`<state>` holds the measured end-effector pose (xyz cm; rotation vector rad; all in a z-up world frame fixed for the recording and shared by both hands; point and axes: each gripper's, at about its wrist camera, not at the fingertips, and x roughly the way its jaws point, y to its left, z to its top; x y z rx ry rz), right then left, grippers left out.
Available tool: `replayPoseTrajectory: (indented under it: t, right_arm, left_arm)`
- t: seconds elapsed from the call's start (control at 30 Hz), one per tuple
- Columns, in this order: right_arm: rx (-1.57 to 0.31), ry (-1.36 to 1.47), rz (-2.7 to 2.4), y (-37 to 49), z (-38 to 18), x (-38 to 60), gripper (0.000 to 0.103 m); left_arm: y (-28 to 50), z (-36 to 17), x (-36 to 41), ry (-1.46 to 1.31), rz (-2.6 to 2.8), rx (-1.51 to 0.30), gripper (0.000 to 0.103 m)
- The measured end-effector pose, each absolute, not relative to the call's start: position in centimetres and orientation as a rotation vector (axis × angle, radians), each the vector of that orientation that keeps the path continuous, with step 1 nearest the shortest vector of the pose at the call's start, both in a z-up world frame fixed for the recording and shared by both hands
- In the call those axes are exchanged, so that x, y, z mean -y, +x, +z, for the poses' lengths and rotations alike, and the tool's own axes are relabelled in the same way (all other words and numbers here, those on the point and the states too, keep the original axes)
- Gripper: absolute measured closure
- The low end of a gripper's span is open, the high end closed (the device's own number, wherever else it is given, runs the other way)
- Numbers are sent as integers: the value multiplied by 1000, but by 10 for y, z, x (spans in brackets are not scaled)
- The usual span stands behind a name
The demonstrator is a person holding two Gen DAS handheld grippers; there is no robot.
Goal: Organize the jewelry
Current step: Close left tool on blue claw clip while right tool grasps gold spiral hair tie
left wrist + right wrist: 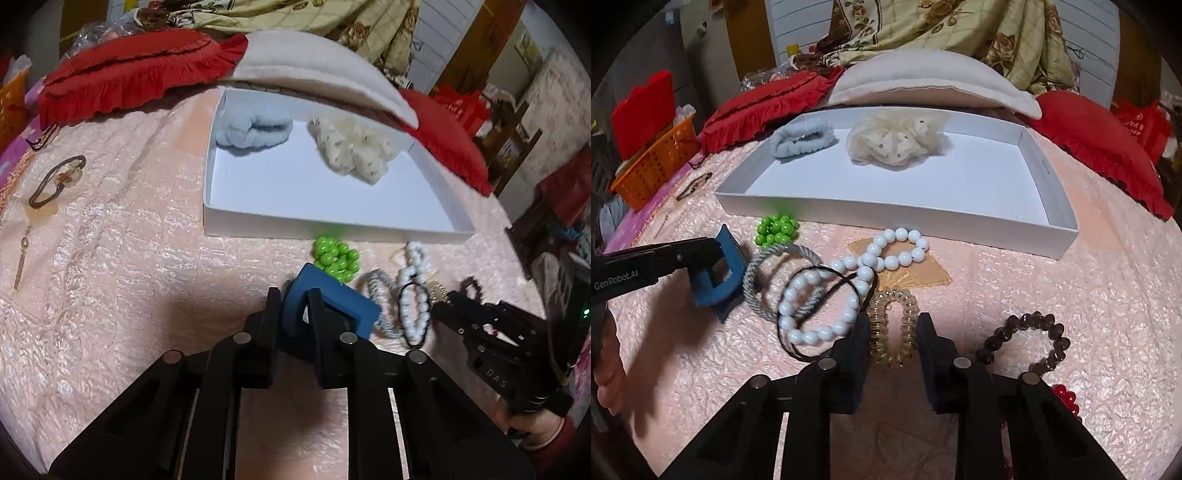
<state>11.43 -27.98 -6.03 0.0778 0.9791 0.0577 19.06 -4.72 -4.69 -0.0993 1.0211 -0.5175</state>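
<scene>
My left gripper (293, 299) is shut on a blue square hair claw (332, 302), held just above the pink bedspread; it also shows in the right wrist view (716, 273). My right gripper (893, 321) is open, its fingers on either side of a clear amber spiral hair tie (892, 325). A white tray (295, 229) holds a light blue scrunchie (255, 129) and a cream scrunchie (351, 151). A green bead bracelet (776, 229), a grey rope bracelet (764, 280), a white bead bracelet (849, 280) and a brown bead bracelet (1027, 339) lie in front of the tray.
Red pillows (122, 77) and a cream pillow (314, 62) lie behind the tray. A brown hair tie (55, 181) and an earring (21, 258) lie at the left. An orange basket (653, 166) stands at the far left. Red beads (1067, 398) lie by my right gripper.
</scene>
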Motion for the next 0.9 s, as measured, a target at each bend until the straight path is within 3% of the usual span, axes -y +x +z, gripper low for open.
replayPoseTrajectory:
  t: [0.23, 0.6, 0.63, 0.7, 0.73, 0.77, 0.9]
  right_arm:
    - [-925, 103, 61, 106, -33, 281, 80]
    - [-860, 146, 88, 115, 2, 282, 80]
    - [-859, 158, 95, 117, 4, 282, 80]
    - [-863, 172, 109, 119, 3, 280, 80]
    - [-868, 178, 117, 119, 2, 279, 80]
    - [-873, 180, 123, 118, 0, 277, 80]
    - [-885, 190, 130, 115, -7, 277, 80]
  left_arm:
    - [186, -33, 37, -135, -532, -987, 97]
    - [190, -20, 14, -241, -540, -960, 97]
    - [192, -23, 12, -250, -536, -978, 92]
    - [192, -30, 10, -257, -519, -997, 67]
    - [191, -32, 9, -256, -504, -990, 43]
    - [190, -33, 8, -255, -494, -980, 32]
    - [192, -42, 17, -229, -502, -995, 32]
